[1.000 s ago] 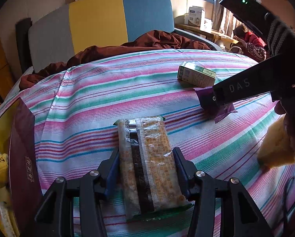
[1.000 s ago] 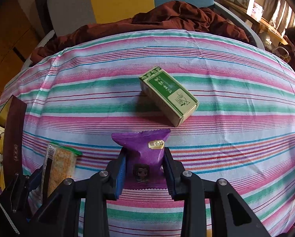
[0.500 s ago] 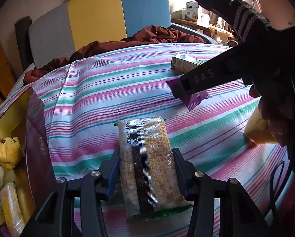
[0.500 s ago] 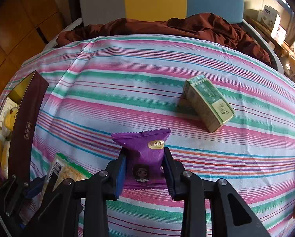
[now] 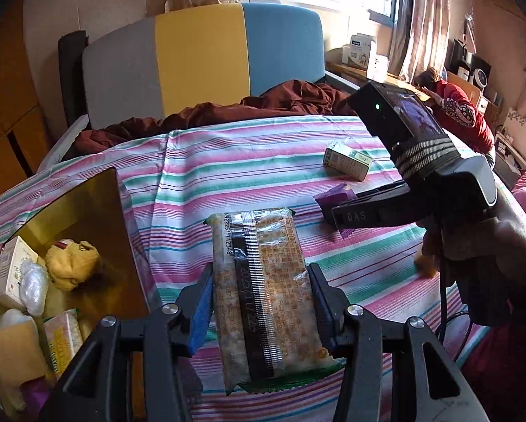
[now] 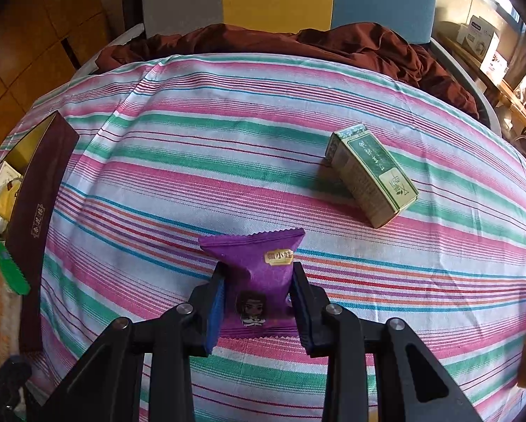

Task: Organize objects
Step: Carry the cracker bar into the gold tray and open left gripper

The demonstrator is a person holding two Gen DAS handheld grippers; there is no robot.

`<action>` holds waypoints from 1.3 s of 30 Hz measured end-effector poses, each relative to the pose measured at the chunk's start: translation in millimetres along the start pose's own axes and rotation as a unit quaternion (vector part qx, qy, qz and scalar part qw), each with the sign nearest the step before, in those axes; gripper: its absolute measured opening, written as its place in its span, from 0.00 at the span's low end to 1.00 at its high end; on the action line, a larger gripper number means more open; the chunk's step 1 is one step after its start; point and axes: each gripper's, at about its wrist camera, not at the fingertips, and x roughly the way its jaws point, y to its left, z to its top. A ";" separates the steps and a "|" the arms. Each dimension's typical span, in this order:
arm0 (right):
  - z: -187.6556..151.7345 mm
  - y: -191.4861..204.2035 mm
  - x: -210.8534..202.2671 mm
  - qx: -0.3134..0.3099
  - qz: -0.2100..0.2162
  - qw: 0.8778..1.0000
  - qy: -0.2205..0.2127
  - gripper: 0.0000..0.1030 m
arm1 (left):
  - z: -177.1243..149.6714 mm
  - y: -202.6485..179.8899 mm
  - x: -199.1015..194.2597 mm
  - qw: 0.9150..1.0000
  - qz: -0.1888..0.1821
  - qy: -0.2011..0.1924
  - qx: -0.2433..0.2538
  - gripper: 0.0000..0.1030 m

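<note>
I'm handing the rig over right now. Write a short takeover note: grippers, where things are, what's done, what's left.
Left gripper: shut on the cracker packet, held beside the open box.
Right gripper: shut on the purple snack pouch, over the striped sheet.
Done: the box already holds several items.
Left: drop both held packs in, then probably fetch the green carton lying on the sheet.

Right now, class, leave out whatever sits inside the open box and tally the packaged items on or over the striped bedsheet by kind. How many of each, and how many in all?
Snack packets: 2, the cracker packet in the left gripper and the purple snack packet in the right gripper.
Cartons: 1, the green carton lying on the sheet.
Total: 3
</note>
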 end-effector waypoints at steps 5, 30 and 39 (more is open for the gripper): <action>1.4 2.2 6.3 0.006 -0.014 1.000 -0.002 0.34 | 2.6 19.2 -14.9 1.000 0.018 -0.008 -0.015 0.49; -5.9 8.3 -0.9 0.001 -0.041 0.999 -0.008 0.34 | -24.8 147.6 -32.8 0.986 0.078 0.003 -0.150 0.49; -5.1 10.4 1.3 -0.007 -0.050 0.999 -0.006 0.34 | -25.6 221.7 -35.0 0.966 0.056 0.018 -0.250 0.49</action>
